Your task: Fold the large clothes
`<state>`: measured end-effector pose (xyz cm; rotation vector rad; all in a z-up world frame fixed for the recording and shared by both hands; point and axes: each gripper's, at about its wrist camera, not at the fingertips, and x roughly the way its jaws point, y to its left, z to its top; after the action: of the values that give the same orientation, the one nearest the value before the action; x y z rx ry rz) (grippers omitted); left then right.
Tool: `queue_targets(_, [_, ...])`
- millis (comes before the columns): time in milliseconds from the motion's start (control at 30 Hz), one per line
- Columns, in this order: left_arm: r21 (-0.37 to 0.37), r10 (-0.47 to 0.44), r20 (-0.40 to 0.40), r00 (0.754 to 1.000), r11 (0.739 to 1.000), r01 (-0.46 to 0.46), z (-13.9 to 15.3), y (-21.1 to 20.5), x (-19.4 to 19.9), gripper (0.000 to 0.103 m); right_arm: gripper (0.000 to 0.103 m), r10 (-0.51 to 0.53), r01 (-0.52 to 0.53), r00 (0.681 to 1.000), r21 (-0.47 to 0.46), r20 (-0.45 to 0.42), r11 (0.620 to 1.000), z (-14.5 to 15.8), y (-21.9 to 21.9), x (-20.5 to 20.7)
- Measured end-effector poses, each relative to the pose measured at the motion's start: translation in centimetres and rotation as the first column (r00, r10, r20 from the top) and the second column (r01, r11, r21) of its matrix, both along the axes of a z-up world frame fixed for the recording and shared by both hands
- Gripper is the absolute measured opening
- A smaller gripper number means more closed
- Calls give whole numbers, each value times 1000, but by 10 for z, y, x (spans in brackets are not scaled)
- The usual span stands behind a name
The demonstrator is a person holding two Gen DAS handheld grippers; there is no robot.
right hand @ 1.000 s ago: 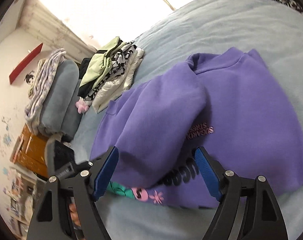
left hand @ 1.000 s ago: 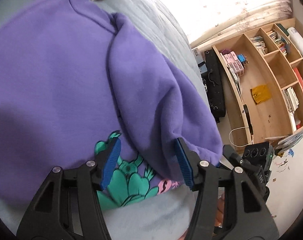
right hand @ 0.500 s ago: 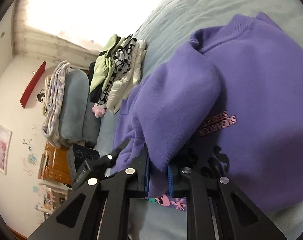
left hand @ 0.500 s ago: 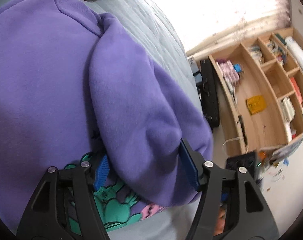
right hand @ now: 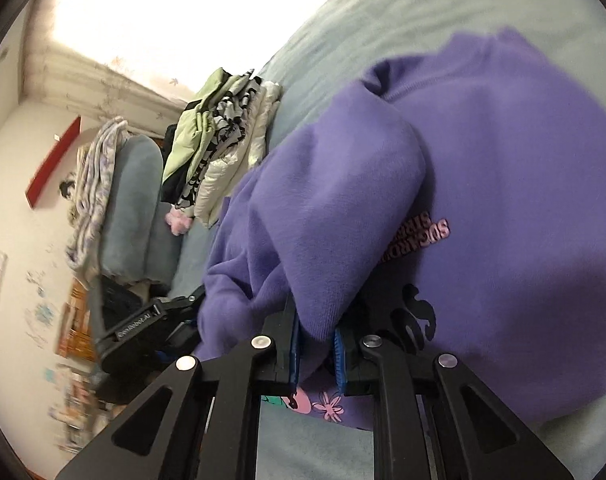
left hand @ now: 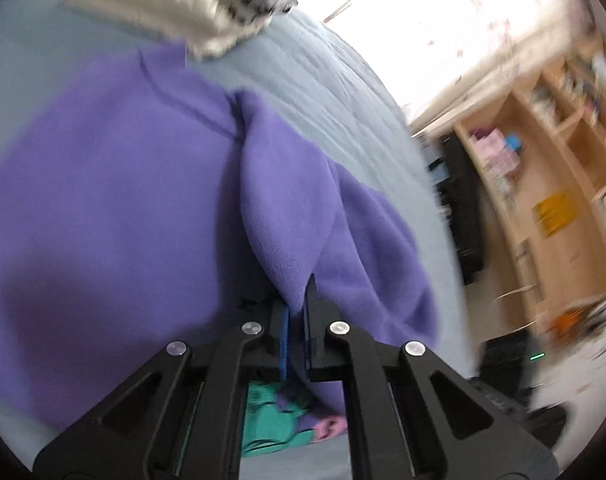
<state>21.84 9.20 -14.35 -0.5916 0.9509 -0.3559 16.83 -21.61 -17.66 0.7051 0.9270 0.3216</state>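
A purple sweatshirt (left hand: 103,208) with a green and pink print lies on a pale blue bed (left hand: 343,92). My left gripper (left hand: 297,312) is shut on a fold of its purple sleeve and lifts it a little. In the right wrist view the sweatshirt (right hand: 523,184) shows pink lettering. My right gripper (right hand: 317,328) is shut on the end of the other sleeve, near the sweatshirt's printed hem. The left gripper's black body (right hand: 151,324) shows at the left of that view.
A stack of folded clothes (right hand: 223,136) lies on the bed beyond the sweatshirt, also in the left wrist view (left hand: 175,0). Grey pillows (right hand: 131,208) lie at the bed's head. A wooden bookshelf (left hand: 543,184) stands beside the bed.
Both grippers were open around the sleeves one second ago. The right one closed first, then the left. Both now pinch purple fabric and have lifted it slightly.
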Motion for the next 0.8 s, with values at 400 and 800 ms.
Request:
queue_targets(400, [418, 24, -10, 1000, 908, -18, -19, -15, -21, 4, 15, 1, -10, 999, -212, -45, 977, -22, 39, -10])
queue_targets(800, [257, 47, 51, 998, 965, -58, 12, 18, -35, 28, 64, -56, 60, 998, -181, 29, 982, 22, -15, -7])
